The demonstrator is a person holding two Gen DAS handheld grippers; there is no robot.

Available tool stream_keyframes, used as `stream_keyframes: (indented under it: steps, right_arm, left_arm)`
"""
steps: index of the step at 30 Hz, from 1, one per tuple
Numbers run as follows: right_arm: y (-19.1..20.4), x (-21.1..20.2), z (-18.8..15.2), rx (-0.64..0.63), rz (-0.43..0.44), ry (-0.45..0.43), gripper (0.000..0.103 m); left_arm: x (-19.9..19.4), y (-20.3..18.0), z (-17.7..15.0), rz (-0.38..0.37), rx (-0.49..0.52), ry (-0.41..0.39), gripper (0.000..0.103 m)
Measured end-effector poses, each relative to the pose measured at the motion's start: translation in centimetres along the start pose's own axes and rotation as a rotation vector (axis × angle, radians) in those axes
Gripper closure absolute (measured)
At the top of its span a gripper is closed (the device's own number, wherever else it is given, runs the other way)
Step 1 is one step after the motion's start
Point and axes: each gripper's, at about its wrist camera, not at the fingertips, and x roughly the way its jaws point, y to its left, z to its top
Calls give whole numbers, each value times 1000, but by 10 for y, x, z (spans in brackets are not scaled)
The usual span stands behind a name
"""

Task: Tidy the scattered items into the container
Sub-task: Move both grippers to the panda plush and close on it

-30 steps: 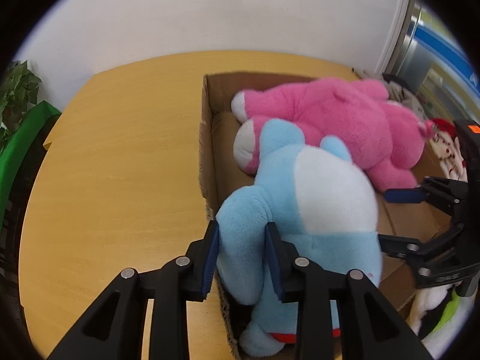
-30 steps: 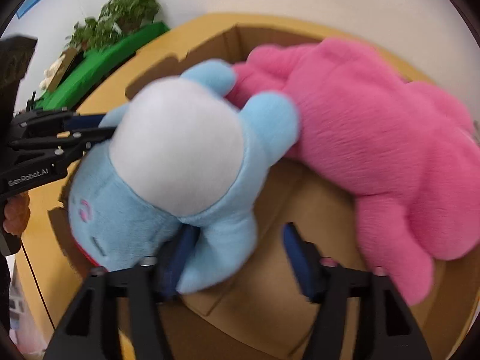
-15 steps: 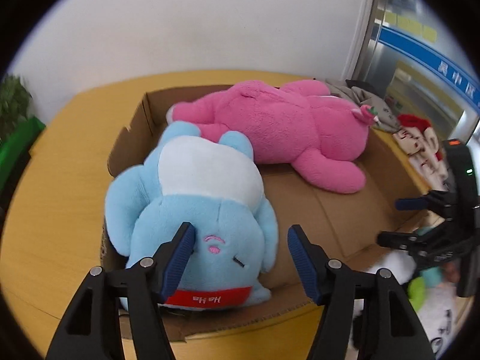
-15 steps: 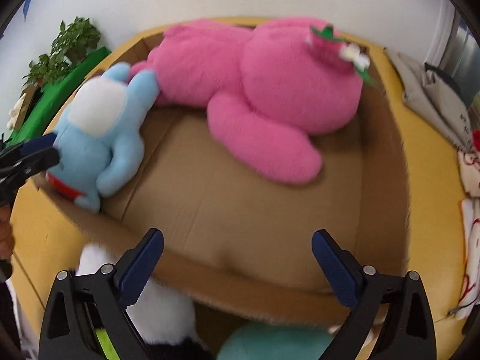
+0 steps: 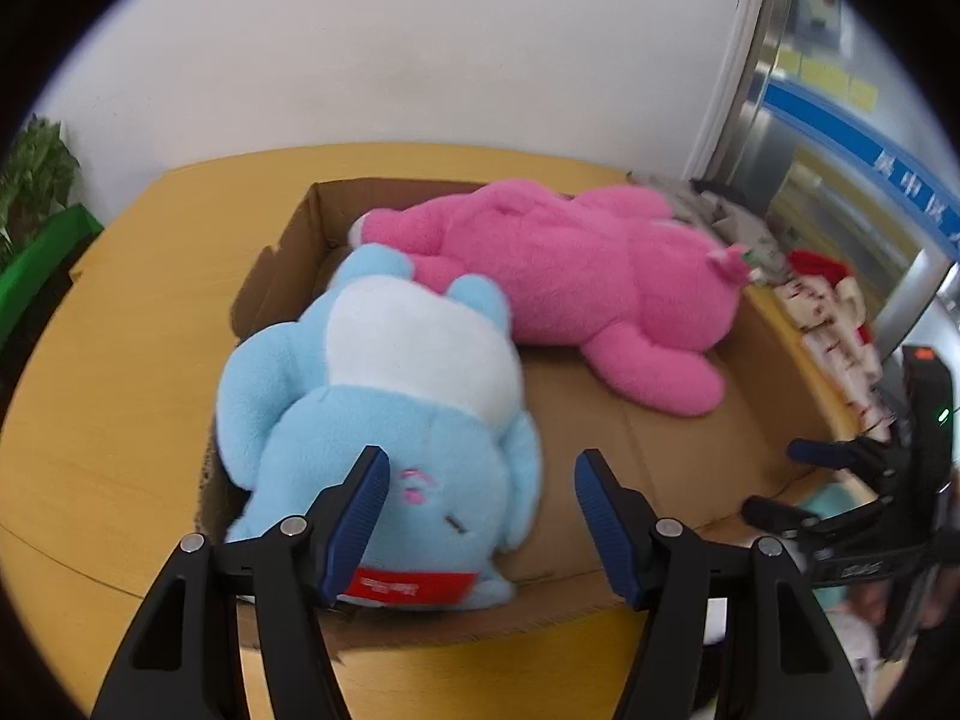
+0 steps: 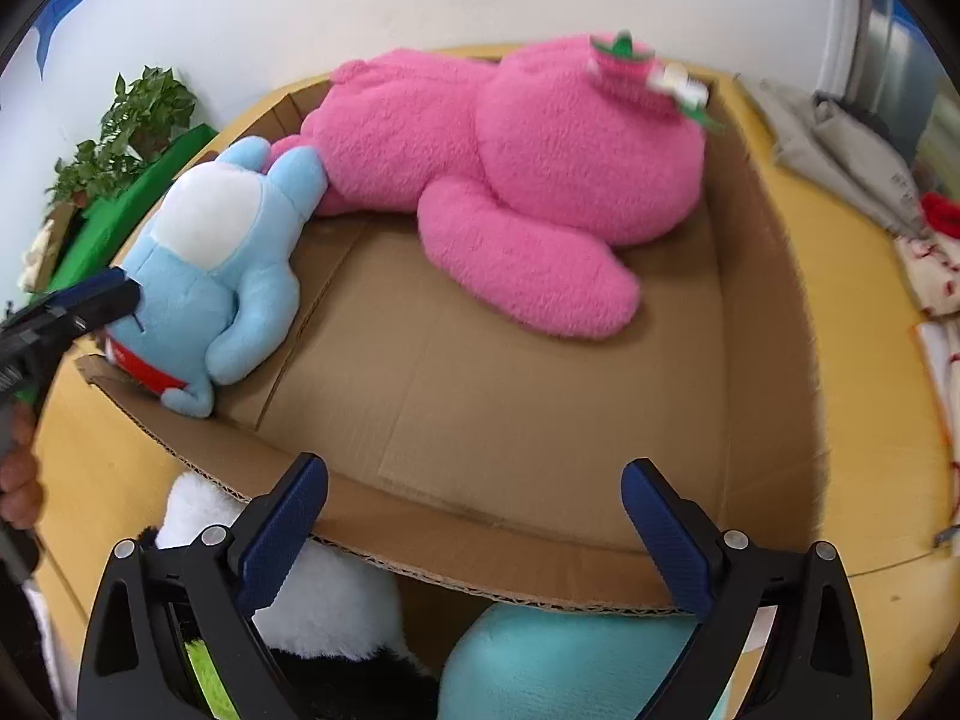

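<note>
Both your grippers are spread wide and hold nothing. The soft white plush toy [image 6: 312, 600] and the teal plush toy [image 6: 558, 666] lie at the bottom of the frame, outside the brown cardboard box [image 6: 540, 564]. Your right gripper [image 6: 474, 534] hangs right above them, so it is nearer than your left gripper [image 5: 480, 516].

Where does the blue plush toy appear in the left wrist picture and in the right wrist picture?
Left wrist: blue plush toy lies lower centre-left, in the cardboard box, partly behind the left fingertip.
Right wrist: it lies at the left, in the box's corner.
Shared landmark: the pink plush toy beside it.
</note>
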Motion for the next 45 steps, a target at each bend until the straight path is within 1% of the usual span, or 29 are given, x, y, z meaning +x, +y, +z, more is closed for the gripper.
stream_keyframes:
  steps: [2, 4, 5, 6, 8, 10, 12, 16, 22, 24, 25, 26, 27, 30, 35, 37, 39, 41, 45]
  right_arm:
    - [8, -21, -3, -40, -45, -84, 2]
    - [15, -44, -8, -58, -51, -166, 1]
    - [18, -53, -11, -60, -55, -197, 1]
    - [20, -63, -13, -58, -57, -222, 1]
    - [22, -75, -18, -49, -52, -248, 1]
    - [23, -84, -22, -38, -33, -256, 1]
    - [23, -88, -26, -38, -21, -253, 1]
    - [25, -101, -39, -62, 19, -254, 1]
    - [35, -98, -74, -129, 172, -177, 1]
    - [40, -91, -86, -120, 198, -145, 1]
    - [41, -89, -90, -110, 225, -137, 1]
    - [43, -87, -94, -104, 271, -122, 1]
    - [46, -85, -98, -111, 293, -111, 1]
    - [60, -78, -108, -143, 333, -73, 0]
    - [78, -78, -121, -206, 323, -77, 0]
    - [80, -80, -124, -208, 331, -77, 0]
    - [84, -81, -128, -217, 330, -75, 0]
    - [91, -82, -132, -240, 327, -74, 0]
    - [106, -77, -138, -295, 249, -89, 0]
  left_arm:
    - [-18, -13, -4, -5, 25, -34, 38]
    - [-37, -27, -11, -18, 52, -68, 37]
    - [-45, -32, -15, -34, 54, -80, 33]
    - [-53, -36, -20, -58, 48, -92, 30]
    - [-65, -40, -30, -110, 26, -103, 27]
    - [-71, -43, -43, -158, -5, -99, 27]
    - [-71, -44, -55, -187, -27, -83, 27]
    - [-61, -45, -79, -254, -50, -17, 27]
    - [-36, -38, -111, -357, -134, 96, 27]
    - [-25, -37, -120, -415, -167, 133, 27]
    - [-21, -37, -124, -453, -181, 149, 26]
    - [-16, -36, -127, -491, -196, 163, 24]
    - [-12, -34, -129, -527, -213, 181, 23]
    - [-3, -34, -137, -576, -239, 226, 21]
    - [-2, -34, -143, -605, -237, 239, 20]
    - [-7, -36, -143, -611, -218, 236, 24]
    - [-11, -35, -144, -599, -206, 230, 26]
    - [-13, -31, -145, -591, -220, 228, 26]
    - [-10, -30, -146, -569, -240, 235, 33]
